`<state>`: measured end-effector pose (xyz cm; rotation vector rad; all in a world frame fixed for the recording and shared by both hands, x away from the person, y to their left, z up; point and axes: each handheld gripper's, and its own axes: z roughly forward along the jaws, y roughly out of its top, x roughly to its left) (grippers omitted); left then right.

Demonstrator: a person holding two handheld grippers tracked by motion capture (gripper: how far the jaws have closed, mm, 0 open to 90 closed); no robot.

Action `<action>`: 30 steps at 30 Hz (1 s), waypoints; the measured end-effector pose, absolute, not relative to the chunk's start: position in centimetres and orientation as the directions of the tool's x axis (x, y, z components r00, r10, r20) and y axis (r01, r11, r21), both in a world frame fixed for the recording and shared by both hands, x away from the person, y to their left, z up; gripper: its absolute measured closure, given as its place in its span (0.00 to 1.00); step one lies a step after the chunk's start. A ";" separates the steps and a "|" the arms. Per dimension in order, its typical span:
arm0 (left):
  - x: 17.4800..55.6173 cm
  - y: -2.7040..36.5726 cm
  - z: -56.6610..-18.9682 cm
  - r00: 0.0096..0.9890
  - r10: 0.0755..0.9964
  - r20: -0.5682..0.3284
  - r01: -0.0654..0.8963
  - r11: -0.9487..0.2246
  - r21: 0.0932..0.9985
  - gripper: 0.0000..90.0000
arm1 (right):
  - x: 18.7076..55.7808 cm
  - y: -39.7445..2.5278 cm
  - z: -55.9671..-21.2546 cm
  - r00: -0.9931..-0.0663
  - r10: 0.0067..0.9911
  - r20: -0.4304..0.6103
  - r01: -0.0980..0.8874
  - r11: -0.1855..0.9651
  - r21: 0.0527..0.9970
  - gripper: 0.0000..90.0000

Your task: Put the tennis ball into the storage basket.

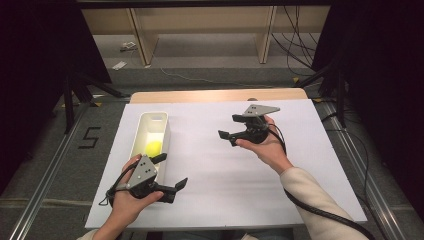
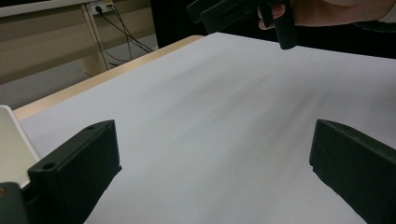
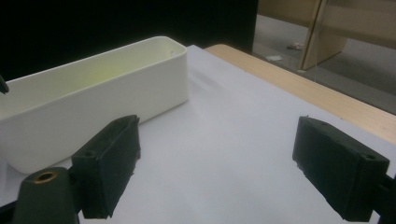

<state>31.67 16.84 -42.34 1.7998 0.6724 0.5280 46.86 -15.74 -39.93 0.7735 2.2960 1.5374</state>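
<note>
The yellow ball (image 1: 153,148) lay inside the white bin (image 1: 165,131), toward the bin's near end; nothing else could be made out in the bin. The bin stood on the white surface (image 1: 225,170) with its long axis running away from you. Your left gripper (image 1: 172,172) hovered just beside the bin's near end, jaws spread wide and holding nothing, aimed past the bin across the surface, so the ball lay behind and to the side of those jaws. Your right gripper (image 1: 228,127) hung well apart from the bin on its far side, jaws likewise spread and empty, pointed back toward the bin's long wall (image 3: 93,100). Judged from this, your left hand (image 1: 127,197) was much the nearer to the ball, though it would have needed to turn toward the bin to reach in from above.
</note>
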 end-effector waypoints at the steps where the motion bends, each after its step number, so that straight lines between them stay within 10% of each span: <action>1: 31.7 16.9 -42.3 0.740 0.672 0.029 0.188 -0.249 0.950 0.01 | 46.8 -15.9 -39.9 -0.820 0.568 0.069 0.281 0.295 0.913 0.17; 30: 31.7 16.9 -42.4 0.736 0.676 0.029 0.191 -0.248 0.950 0.01 | 42.9 -22.9 -41.2 -0.767 0.638 0.073 0.324 0.286 0.902 0.17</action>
